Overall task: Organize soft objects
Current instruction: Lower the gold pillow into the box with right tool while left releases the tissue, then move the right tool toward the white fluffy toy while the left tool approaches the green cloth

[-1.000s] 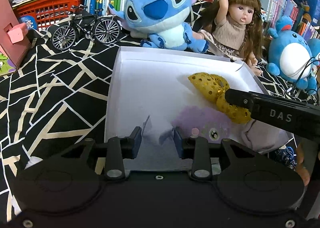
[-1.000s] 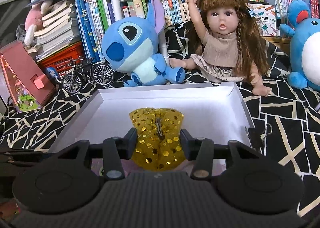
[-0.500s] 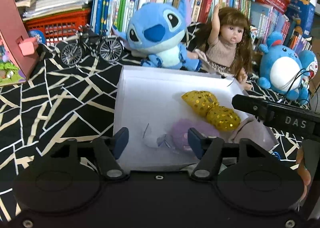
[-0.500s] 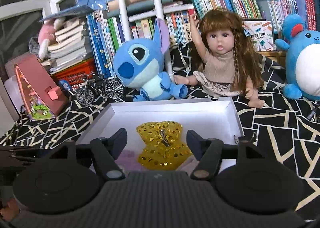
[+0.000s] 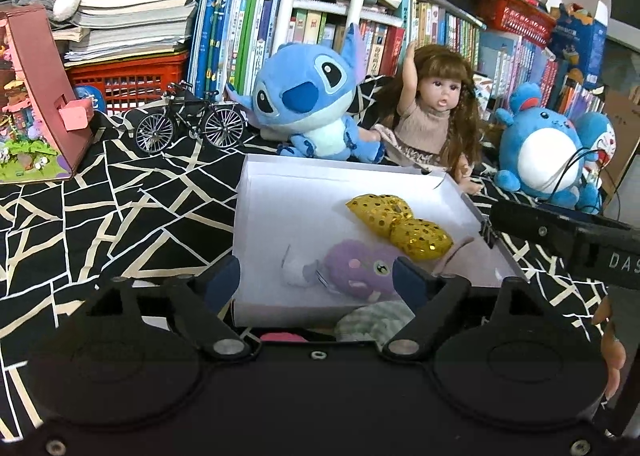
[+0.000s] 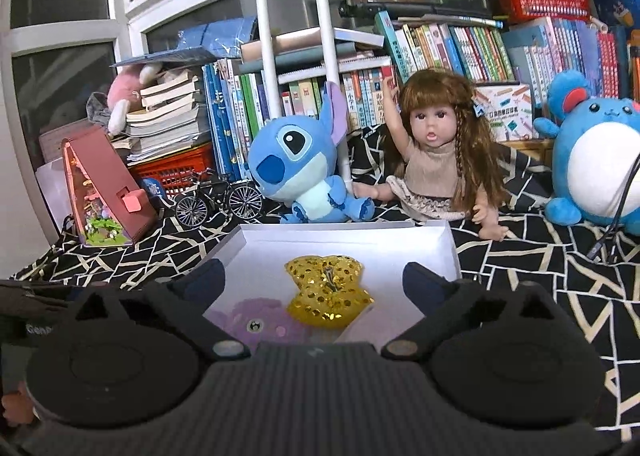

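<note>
Both the left tool [image 5: 316, 276] and right tool [image 6: 314, 282] have just been opening, jaws apart and empty; the gold bow [image 6: 328, 290] lies in the white box [image 6: 450, 252].

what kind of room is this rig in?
Most likely a child's room or a home study corner, not a lab. Packed rows of books line the back, a blue plush and a doll sit in front of them, and the white box rests on a patterned cloth.

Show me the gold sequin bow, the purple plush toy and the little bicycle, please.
gold sequin bow [image 6: 327, 290]: right wrist view, its middle knot.
purple plush toy [image 5: 360, 270]: left wrist view, its face.
little bicycle [image 5: 190, 116]: left wrist view, its frame.
</note>
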Motion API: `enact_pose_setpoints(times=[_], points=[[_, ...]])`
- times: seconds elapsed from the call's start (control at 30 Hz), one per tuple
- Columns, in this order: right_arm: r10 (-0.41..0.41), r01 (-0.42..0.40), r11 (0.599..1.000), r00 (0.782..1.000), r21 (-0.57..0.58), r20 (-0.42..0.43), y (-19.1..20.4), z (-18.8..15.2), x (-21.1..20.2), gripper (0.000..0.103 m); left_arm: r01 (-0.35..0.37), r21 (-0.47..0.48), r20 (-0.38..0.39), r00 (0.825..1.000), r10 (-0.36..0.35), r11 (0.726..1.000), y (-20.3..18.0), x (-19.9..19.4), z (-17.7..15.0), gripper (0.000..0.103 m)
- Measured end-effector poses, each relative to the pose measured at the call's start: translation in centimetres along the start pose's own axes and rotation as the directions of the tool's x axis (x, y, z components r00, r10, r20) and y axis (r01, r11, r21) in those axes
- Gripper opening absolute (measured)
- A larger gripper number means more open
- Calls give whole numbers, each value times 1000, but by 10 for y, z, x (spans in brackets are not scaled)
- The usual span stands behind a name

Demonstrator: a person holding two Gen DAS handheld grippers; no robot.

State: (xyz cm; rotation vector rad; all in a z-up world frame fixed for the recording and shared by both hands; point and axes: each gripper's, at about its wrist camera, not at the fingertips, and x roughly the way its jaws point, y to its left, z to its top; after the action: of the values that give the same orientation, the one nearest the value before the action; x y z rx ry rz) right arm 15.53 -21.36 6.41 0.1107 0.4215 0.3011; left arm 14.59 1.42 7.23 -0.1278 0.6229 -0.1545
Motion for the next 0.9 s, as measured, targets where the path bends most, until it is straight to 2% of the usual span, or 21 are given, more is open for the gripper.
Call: enact_pose_setpoints(times=[0.4, 0.9], points=[[-28, 29, 999, 999, -37, 25, -1, -20, -27, 103, -2, -7, 59, 998, 3, 1000, 8, -28, -26, 92], [-28, 31, 996, 999, -78, 33, 8, -54, -51, 103, -31, -38, 89, 995, 34, 999, 18, -43, -66, 93]])
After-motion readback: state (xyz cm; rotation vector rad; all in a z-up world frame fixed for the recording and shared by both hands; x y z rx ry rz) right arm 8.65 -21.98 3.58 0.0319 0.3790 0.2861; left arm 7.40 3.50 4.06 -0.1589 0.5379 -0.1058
